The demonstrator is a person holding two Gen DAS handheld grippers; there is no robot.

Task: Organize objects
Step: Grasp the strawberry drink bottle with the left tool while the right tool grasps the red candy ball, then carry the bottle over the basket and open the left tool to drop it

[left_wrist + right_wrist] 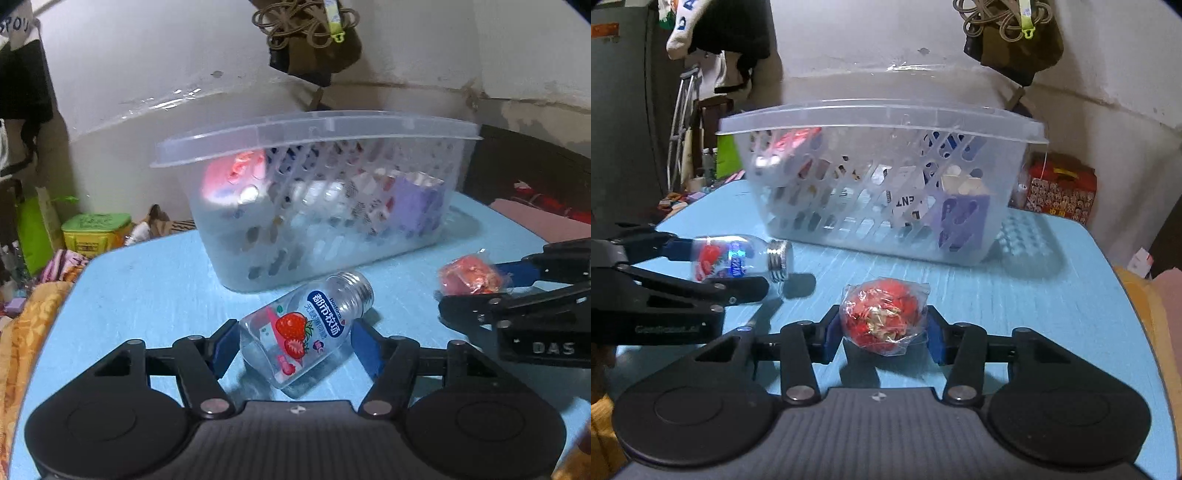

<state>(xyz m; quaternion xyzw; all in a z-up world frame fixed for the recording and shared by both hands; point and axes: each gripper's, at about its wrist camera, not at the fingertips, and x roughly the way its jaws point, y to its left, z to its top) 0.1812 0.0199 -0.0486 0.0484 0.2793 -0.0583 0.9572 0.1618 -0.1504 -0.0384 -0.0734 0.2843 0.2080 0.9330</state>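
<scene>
1. Your left gripper (293, 341) has its blue fingers (225, 343) pinching the bottle (303, 328); the bottle lies tilted between them, its silver cap (360, 290) pointing up and to the right toward the basket (314, 206); its label shows strawberries.
2. In the right wrist view the bottle (735, 258) sits held off to the left, just above the table (1015, 295), cap (779, 260) toward the middle.
3. Your right gripper (882, 332) has its fingers (936, 341) pinching the red ball (882, 315); the ball is wrapped in clear film, and the fingers press it from both sides.
4. In the left wrist view the ball (469, 278) shows at the right, near the bottle but apart from it.
5. The basket (882, 184) stands on the blue table (155, 280) beyond both grippers; it is translucent with slotted walls; a pink item (236, 177), a purple carton (960, 218) and other packets show through, too blurred to name.
</scene>
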